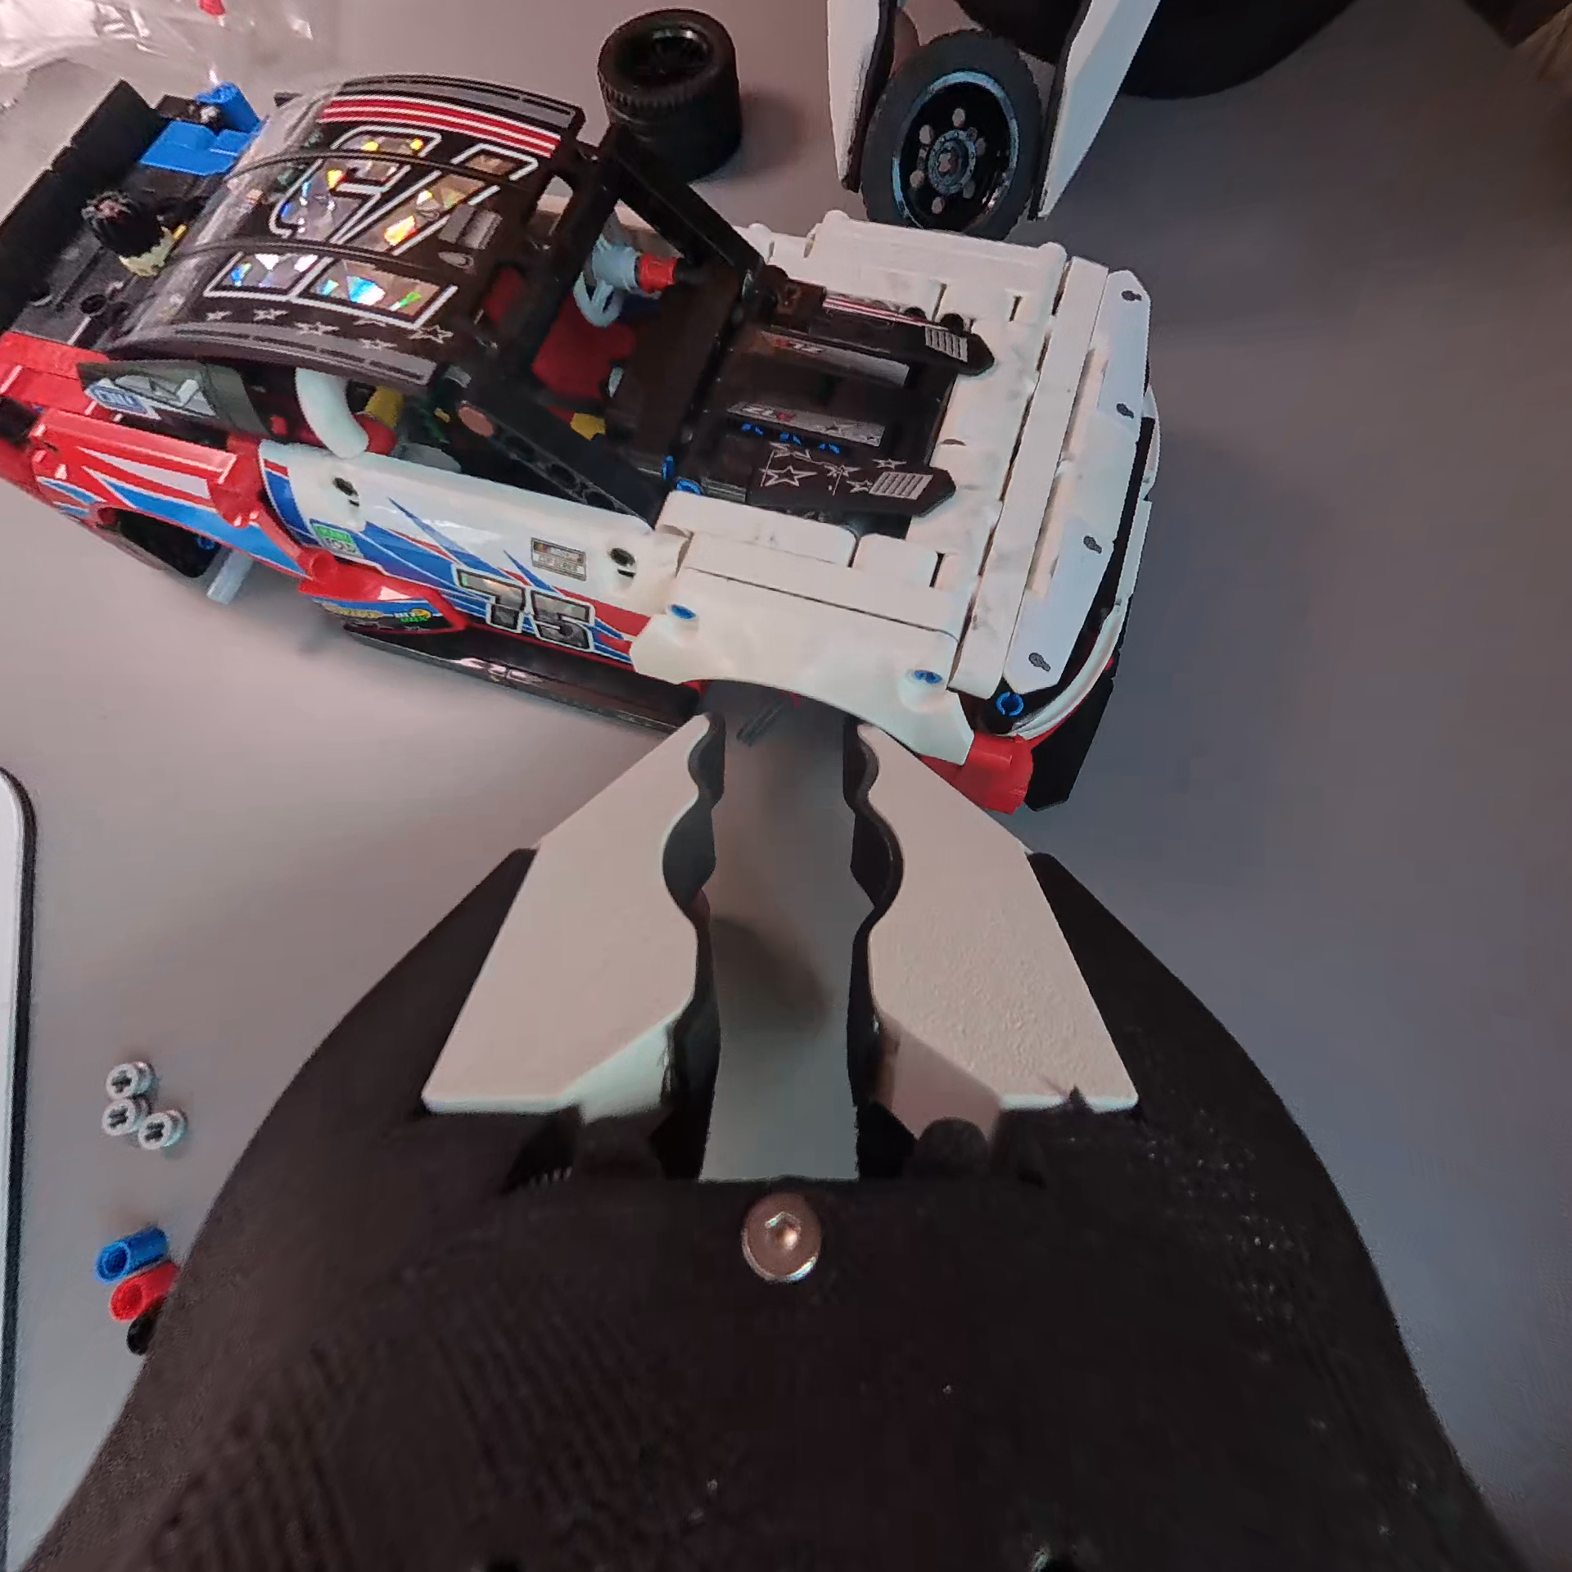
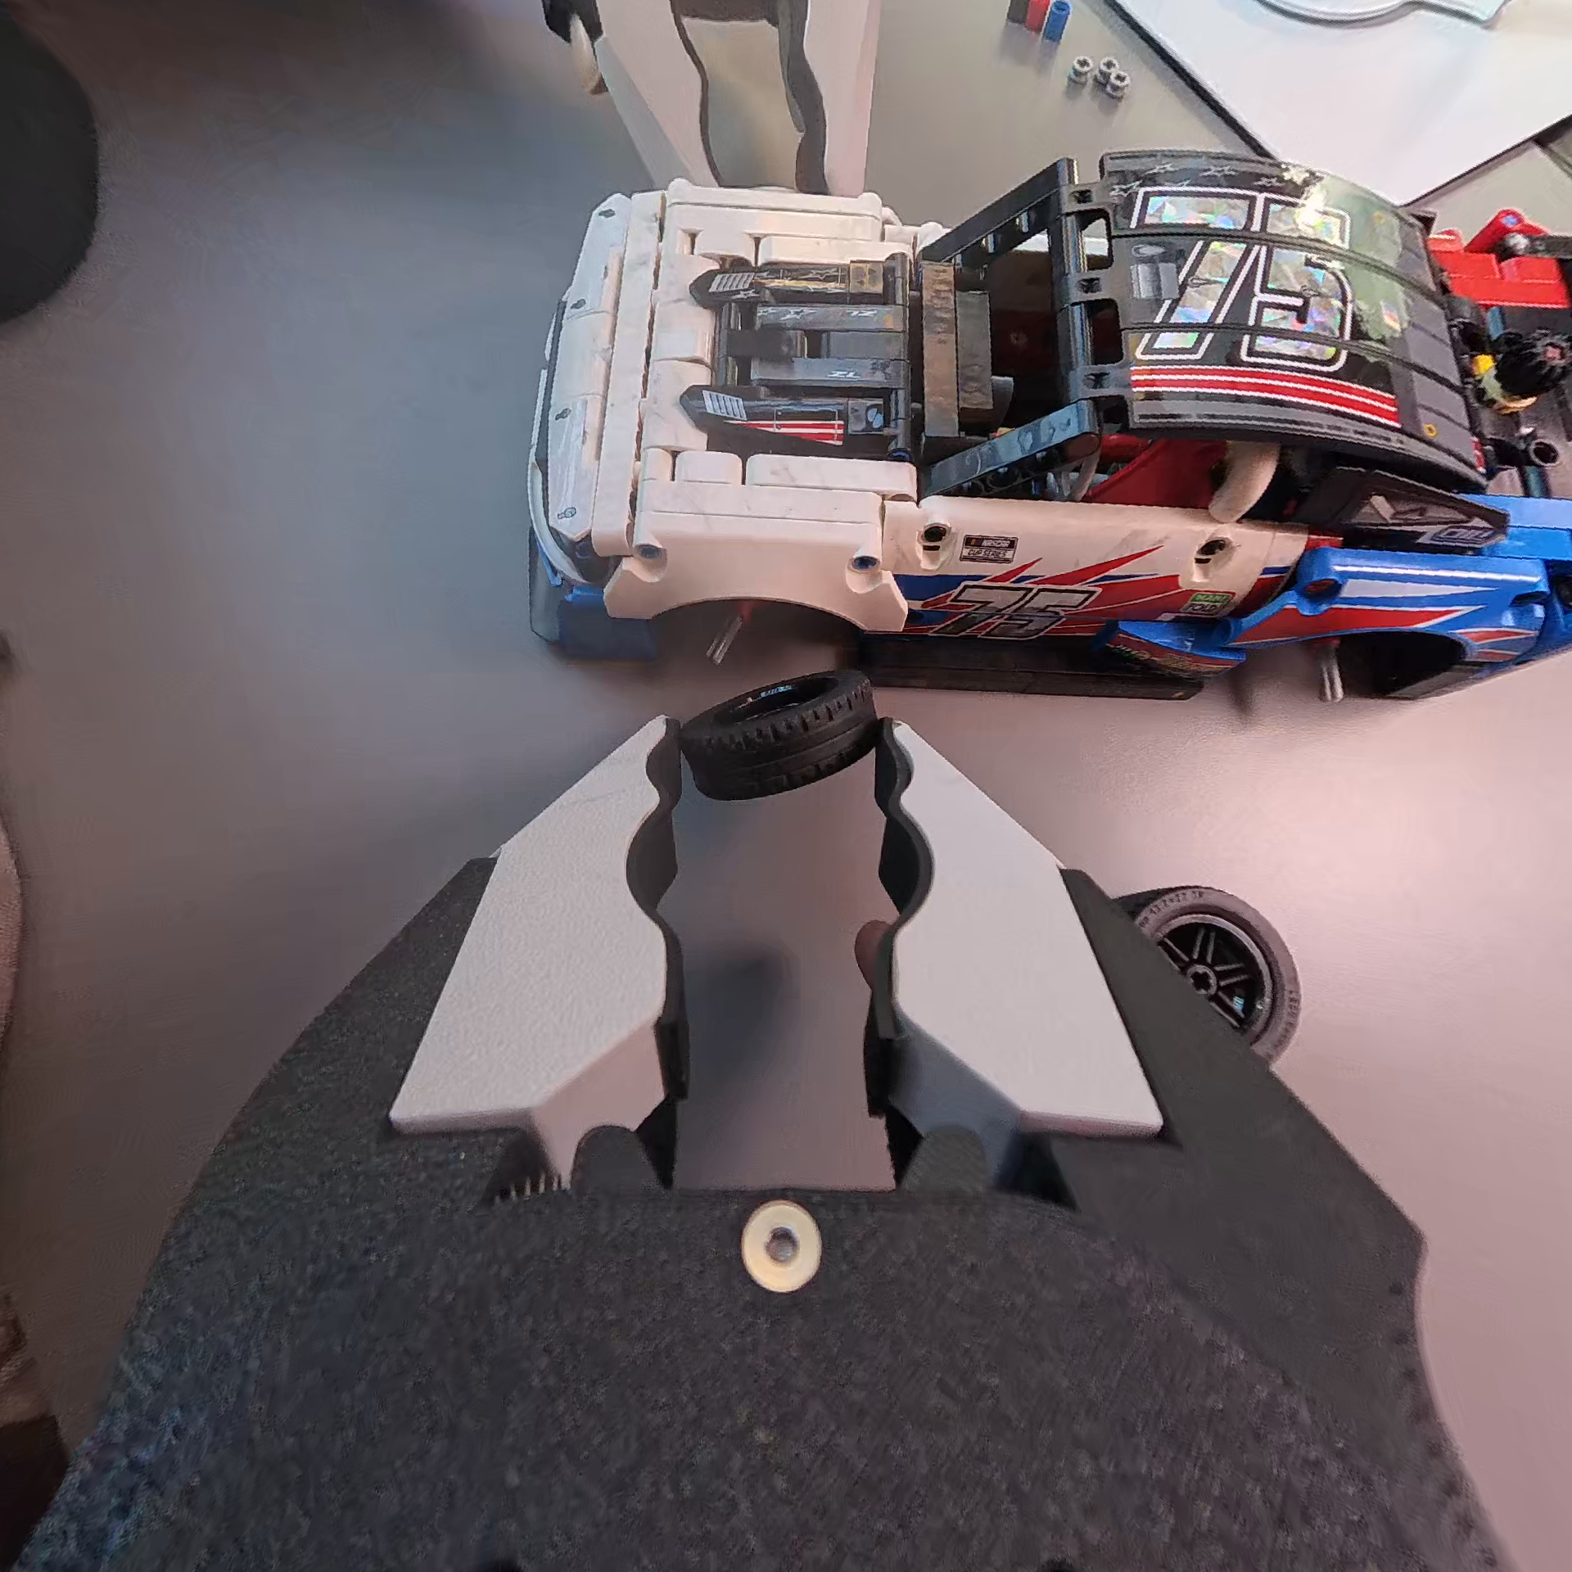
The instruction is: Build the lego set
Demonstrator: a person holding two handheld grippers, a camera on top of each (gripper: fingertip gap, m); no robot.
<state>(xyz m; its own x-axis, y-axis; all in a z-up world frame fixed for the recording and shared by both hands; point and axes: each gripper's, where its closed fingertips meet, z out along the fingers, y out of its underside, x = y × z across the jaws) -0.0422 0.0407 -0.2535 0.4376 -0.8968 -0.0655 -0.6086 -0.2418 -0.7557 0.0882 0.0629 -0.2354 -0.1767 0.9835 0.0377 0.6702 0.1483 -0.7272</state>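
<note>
A lego race car (image 1: pixel 595 476) with a white hood, black roof and red and blue sides lies wheel-less on the grey table; it also shows in the right wrist view (image 2: pixel 766 502). My left gripper (image 1: pixel 783 736) is open and empty, its tips at the car's front wheel arch. My right gripper (image 2: pixel 778 731) is shut on a black wheel (image 2: pixel 778 748) and holds it just in front of the other front wheel arch, where a grey axle (image 2: pixel 723 638) sticks out. The held wheel also shows in the left wrist view (image 1: pixel 953 153), beyond the hood.
A spare wheel (image 1: pixel 668 93) stands behind the car and another (image 2: pixel 1216 970) lies beside my right gripper. Grey bushes (image 1: pixel 140 1106) and blue, red and black pins (image 1: pixel 132 1267) lie by a white sheet (image 2: pixel 1361 76). A clear plastic bag (image 1: pixel 128 34) lies at the back. Tip to tip, the grippers are about 15 cm apart.
</note>
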